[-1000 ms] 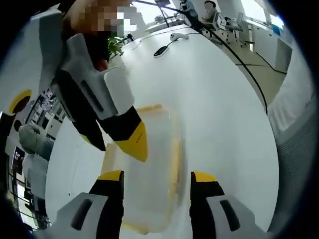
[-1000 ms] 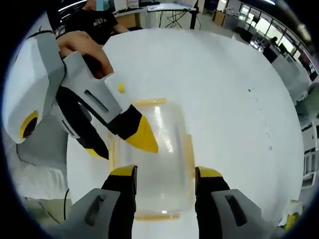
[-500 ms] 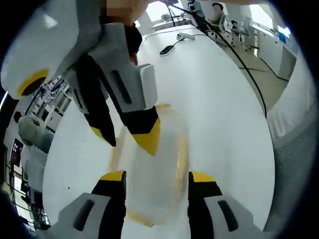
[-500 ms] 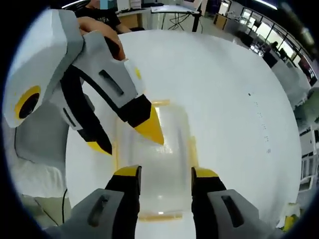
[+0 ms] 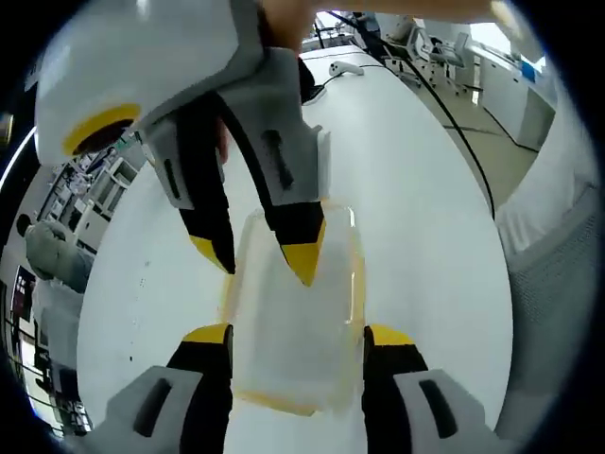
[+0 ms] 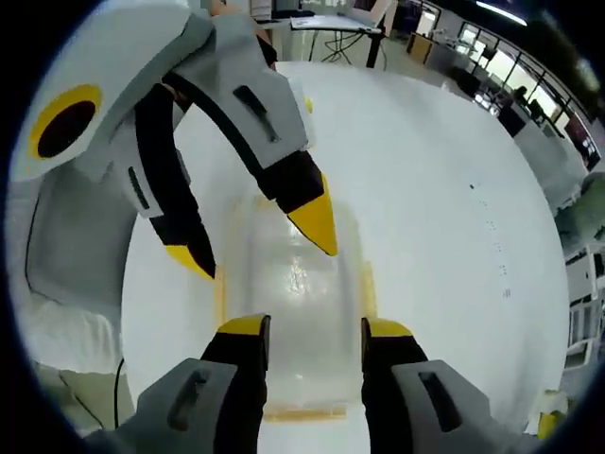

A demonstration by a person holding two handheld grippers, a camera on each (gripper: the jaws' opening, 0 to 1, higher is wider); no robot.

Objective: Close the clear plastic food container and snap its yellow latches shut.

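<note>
A clear plastic food container (image 5: pixel 295 317) with yellow latches (image 6: pixel 367 288) sits on the white bench (image 5: pixel 416 208), its lid on and its inside looking empty. The left gripper (image 5: pixel 297 338) and right gripper (image 6: pixel 304 329) hover above it from opposite sides, each with fingers spread wide, yellow tips poised over the lid and gripping nothing.
</note>
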